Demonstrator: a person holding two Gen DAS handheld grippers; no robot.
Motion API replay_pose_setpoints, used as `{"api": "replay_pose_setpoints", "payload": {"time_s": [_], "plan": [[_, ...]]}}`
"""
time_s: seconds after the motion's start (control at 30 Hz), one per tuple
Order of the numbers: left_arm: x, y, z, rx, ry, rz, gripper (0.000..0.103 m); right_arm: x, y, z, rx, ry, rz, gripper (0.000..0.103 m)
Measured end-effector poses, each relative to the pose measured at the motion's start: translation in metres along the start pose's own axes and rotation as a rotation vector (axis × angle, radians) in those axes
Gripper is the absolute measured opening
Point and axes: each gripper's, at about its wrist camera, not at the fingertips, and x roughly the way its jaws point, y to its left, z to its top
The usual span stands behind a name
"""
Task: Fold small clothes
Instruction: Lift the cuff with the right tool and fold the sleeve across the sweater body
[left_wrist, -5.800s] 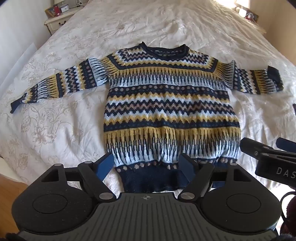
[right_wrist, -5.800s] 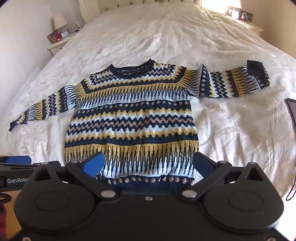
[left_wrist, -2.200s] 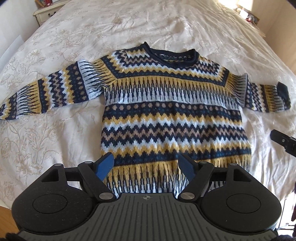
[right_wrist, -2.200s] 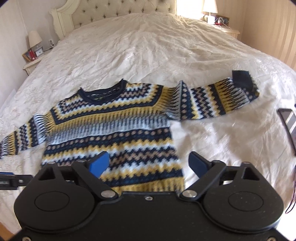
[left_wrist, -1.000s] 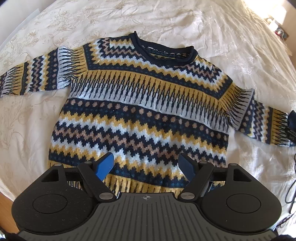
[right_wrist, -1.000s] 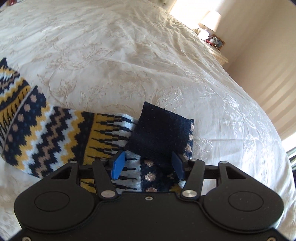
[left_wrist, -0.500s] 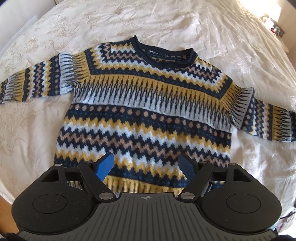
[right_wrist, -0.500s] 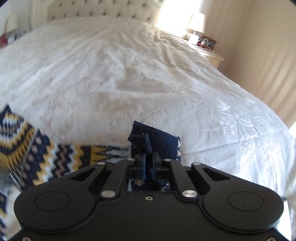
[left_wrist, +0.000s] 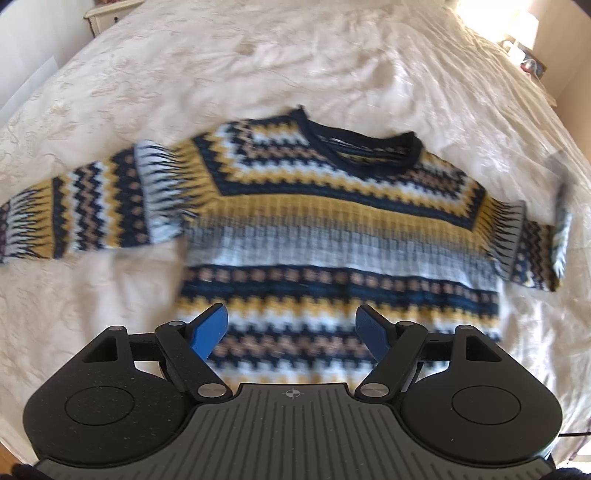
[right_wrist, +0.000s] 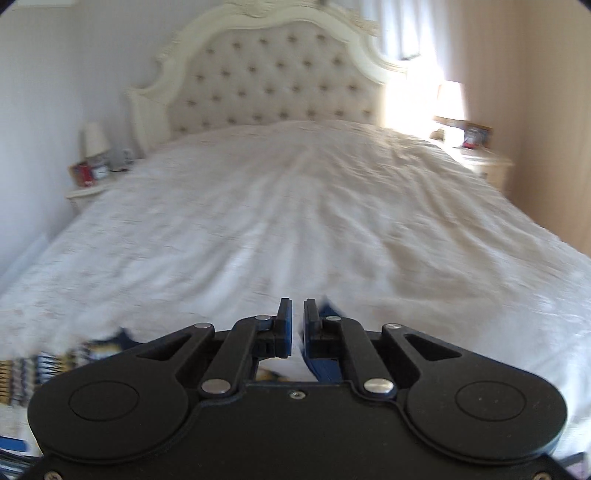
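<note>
On the bed, sleeve now lifted.

Ahead of me spreads a cream bedspread with a faint floral weave, rumpled in soft creases. At twelve o'clock stands a tufted headboard. At ten o'clock a nightstand carries a small lamp; at two o'clock another nightstand holds a glowing lamp.
</note>
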Motion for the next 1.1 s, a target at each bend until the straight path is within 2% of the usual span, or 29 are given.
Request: {"api": "replay_pose_setpoints", "payload": {"time_s": [0.13,0.27,0.37,0.4,0.43,0.5,0.57,0.67,0.8,0.93,1.03,1.07,1.1], "plan": [[0.001,0.038,0.001,-0.009,0.004,0.022,0.075,0.024,0.079,-0.008,-0.010,0.027,0.157,0.011],[0.001,0.070,0.002,-0.020,0.008,0.042,0.075,0.051,0.141,-0.032,-0.024,0.093,0.263,0.012],[0.001,0.084,0.005,-0.017,-0.009,0.056,0.075,0.060,0.167,-0.053,-0.041,0.142,0.282,0.015],[0.002,0.086,0.006,-0.016,-0.018,0.057,0.075,0.063,0.170,-0.061,-0.039,0.161,0.279,0.020],[0.002,0.087,0.007,-0.011,-0.031,0.056,0.075,0.064,0.170,-0.068,-0.036,0.179,0.269,0.023],[0.001,0.085,0.009,0.016,-0.073,0.030,0.075,0.066,0.166,-0.082,-0.041,0.211,0.236,0.044],[0.001,0.076,0.014,0.058,-0.105,-0.001,0.076,0.062,0.161,-0.096,-0.052,0.225,0.190,0.053],[0.007,0.054,0.025,0.084,-0.109,-0.039,0.076,0.059,0.140,-0.112,-0.052,0.254,0.126,0.064],[0.018,0.013,0.040,0.131,-0.114,-0.099,0.076,0.062,0.107,-0.132,-0.021,0.305,0.045,0.072],[0.038,-0.035,0.054,0.198,-0.100,-0.177,0.076,0.064,0.070,-0.148,0.023,0.349,0.004,0.072],[0.052,-0.071,0.063,0.236,-0.097,-0.237,0.072,0.065,0.042,-0.155,0.076,0.363,-0.016,0.072],[0.056,-0.083,0.065,0.247,-0.105,-0.247,0.067,0.065,0.033,-0.156,0.093,0.364,-0.020,0.072],[0.060,-0.095,0.067,0.259,-0.114,-0.251,0.066,0.065,0.023,-0.156,0.111,0.365,-0.021,0.072]]}}
